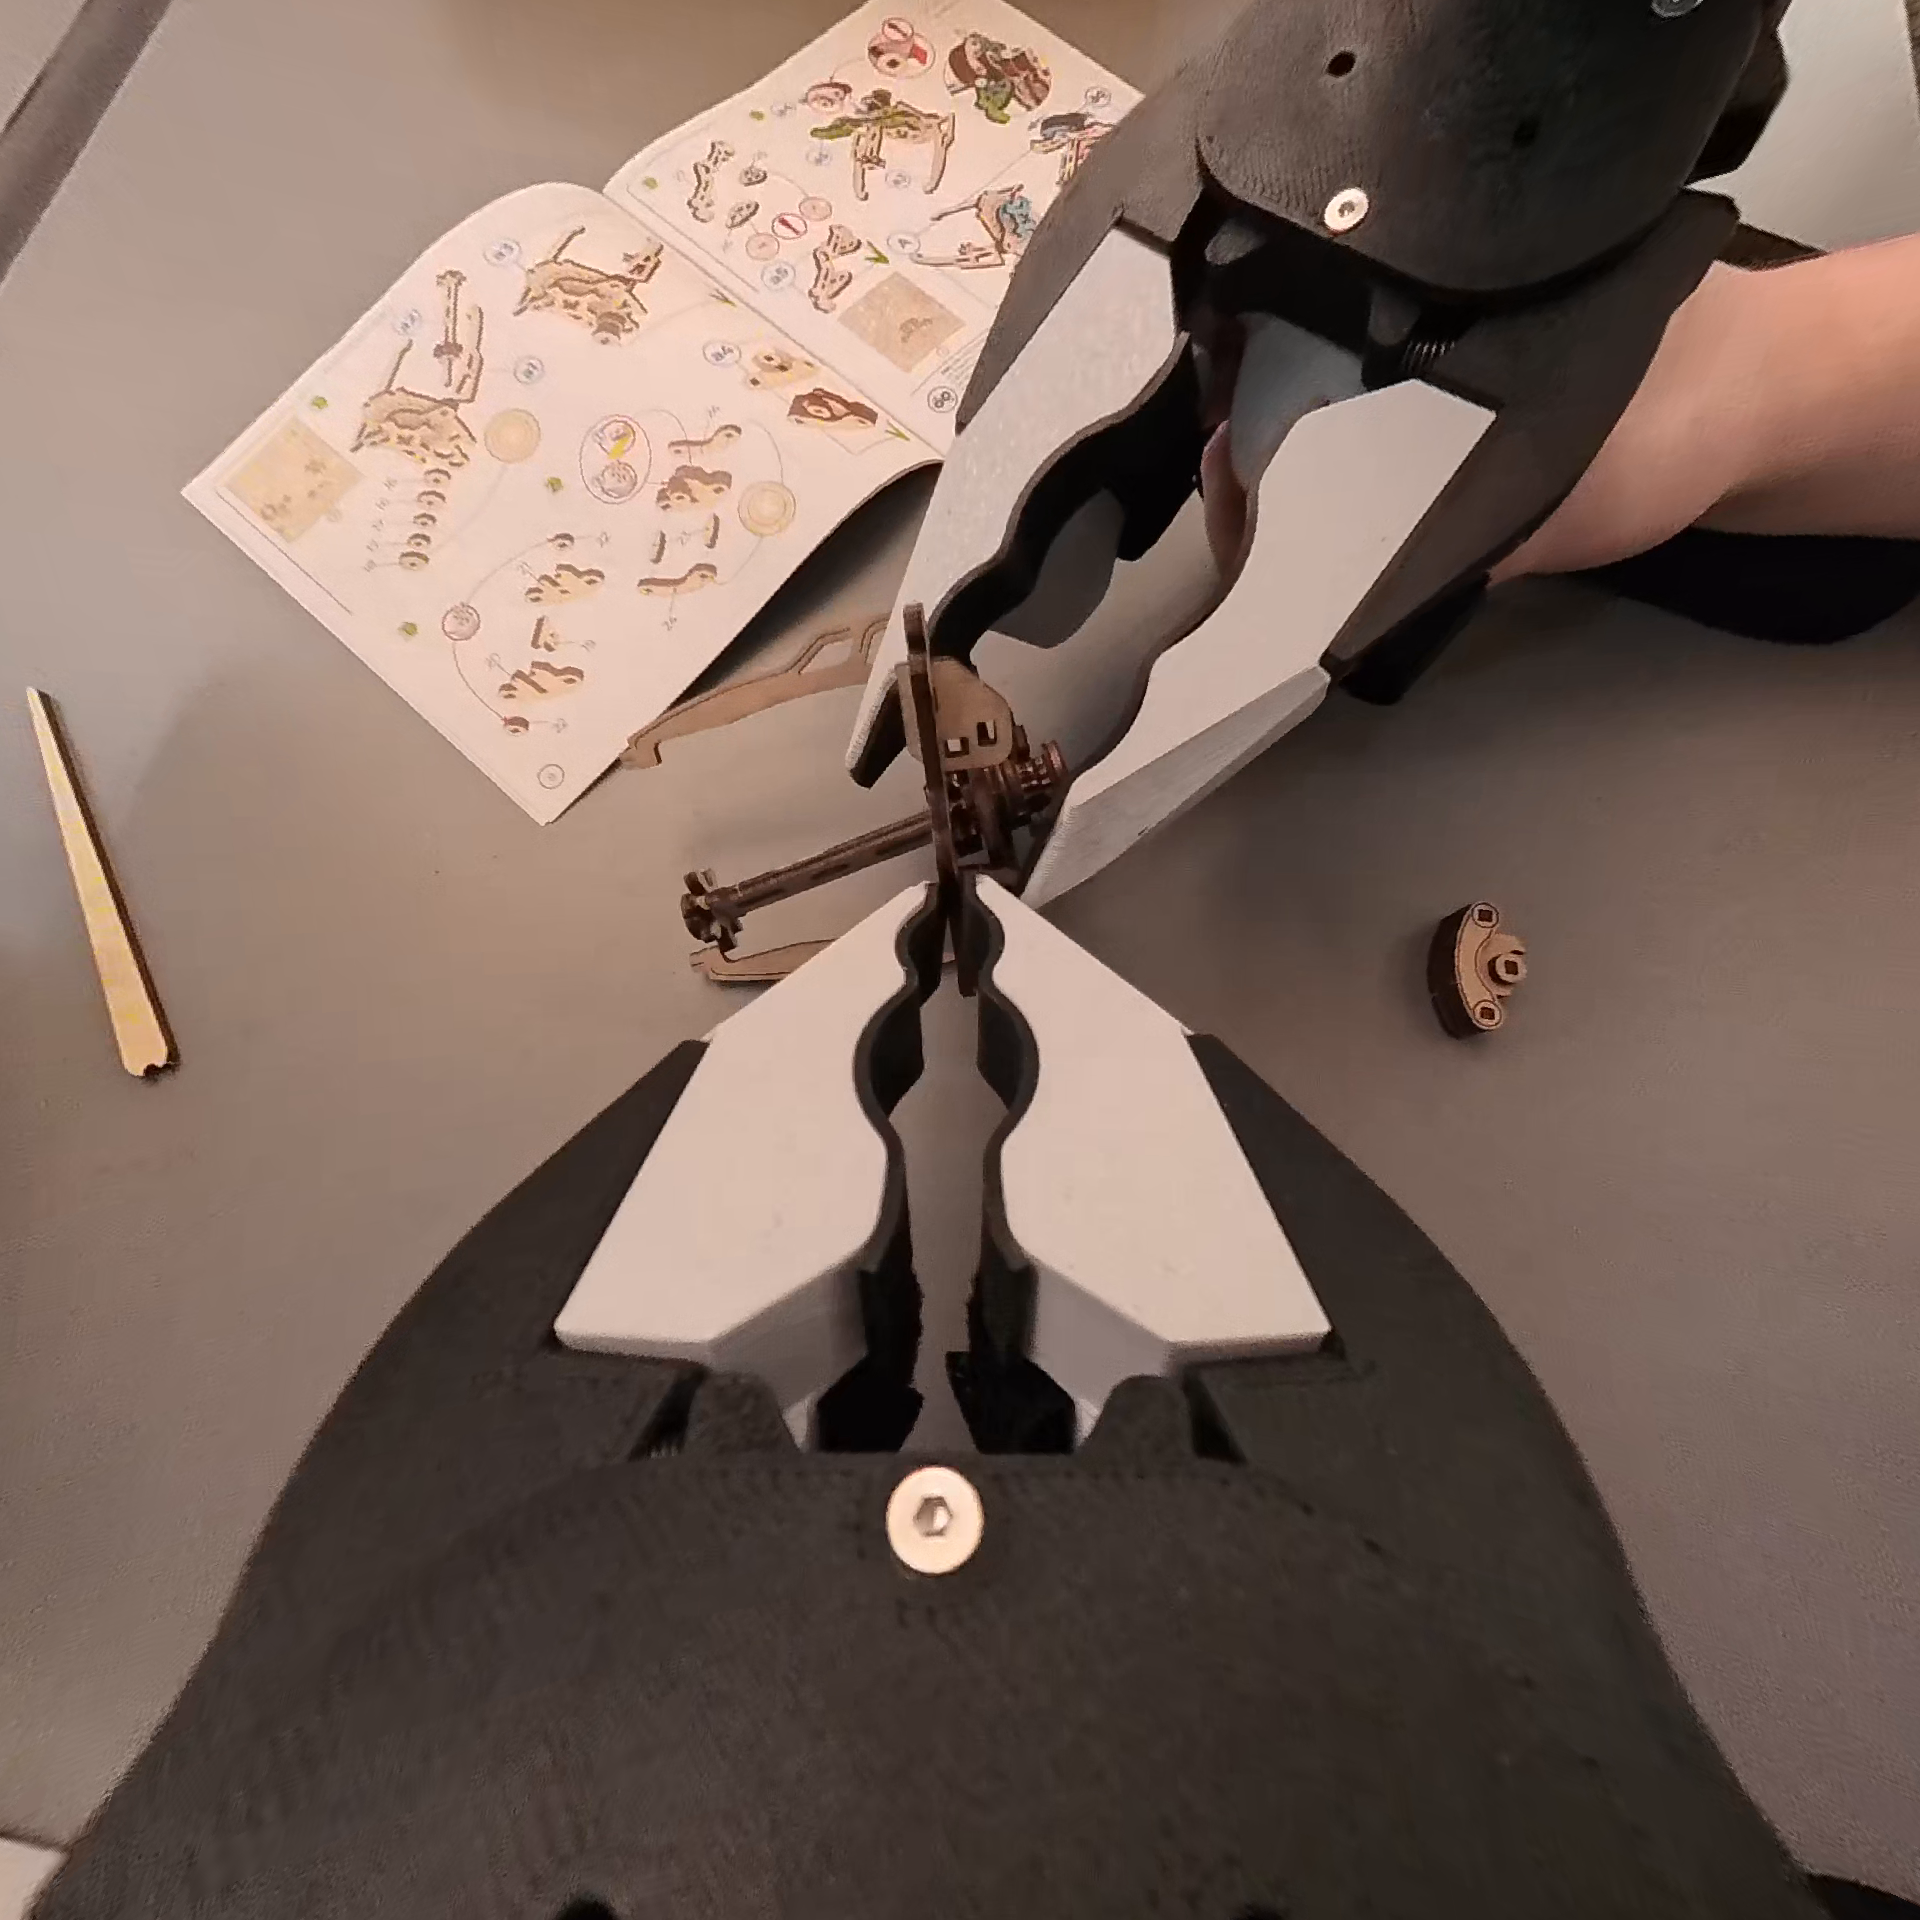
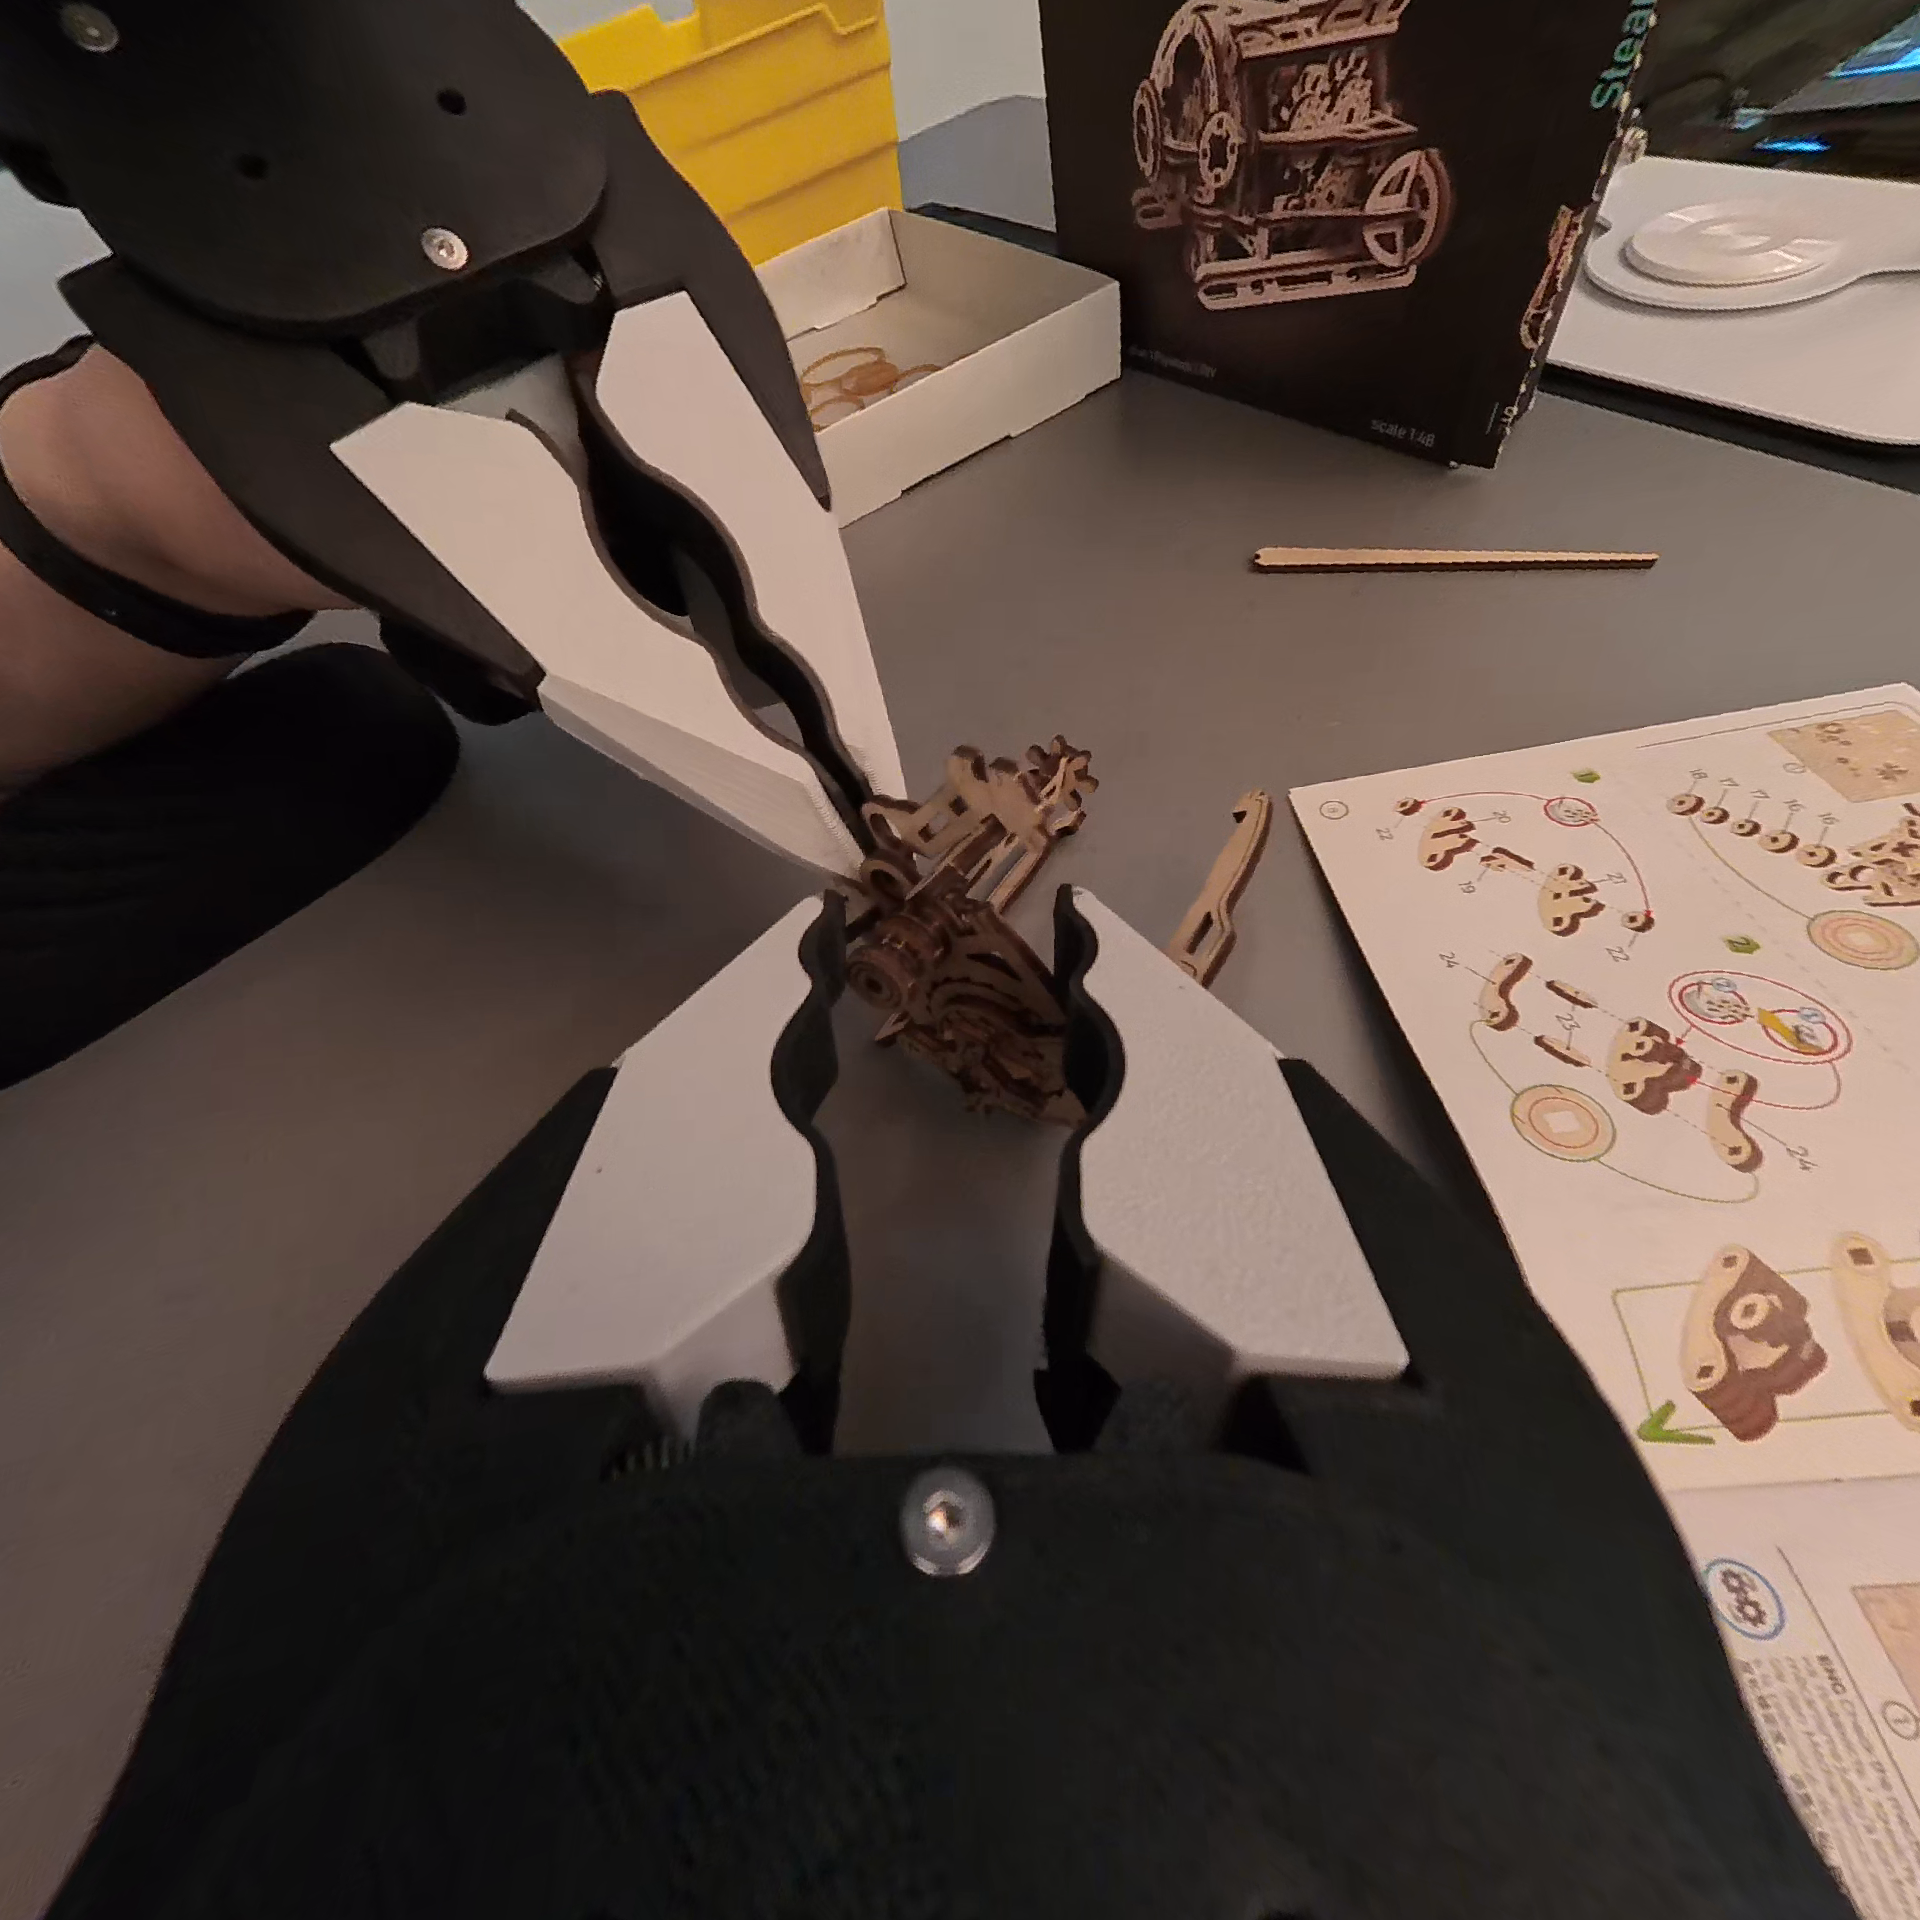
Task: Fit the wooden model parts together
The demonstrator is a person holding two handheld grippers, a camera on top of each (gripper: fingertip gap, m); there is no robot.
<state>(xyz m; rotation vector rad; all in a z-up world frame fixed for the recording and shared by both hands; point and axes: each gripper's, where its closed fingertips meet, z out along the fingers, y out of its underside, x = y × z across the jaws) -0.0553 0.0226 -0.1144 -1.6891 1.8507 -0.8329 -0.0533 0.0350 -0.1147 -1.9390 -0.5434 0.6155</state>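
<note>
We have the left gripper (image 1: 951, 914) clenched on a thin dark plate at the edge of the wooden model (image 1: 966, 769), held above the grey table (image 1: 416, 1195) mid-scene. The right gripper (image 2: 940, 920) brackets the model's geared end; whether its fingers press it we cannot tell. We should probably keep the left grip steady and push parts straight along the axle, since the plates look thin. The model is dark and pale laser-cut wood, with a rod ending in a small cog (image 1: 698, 906).
</note>
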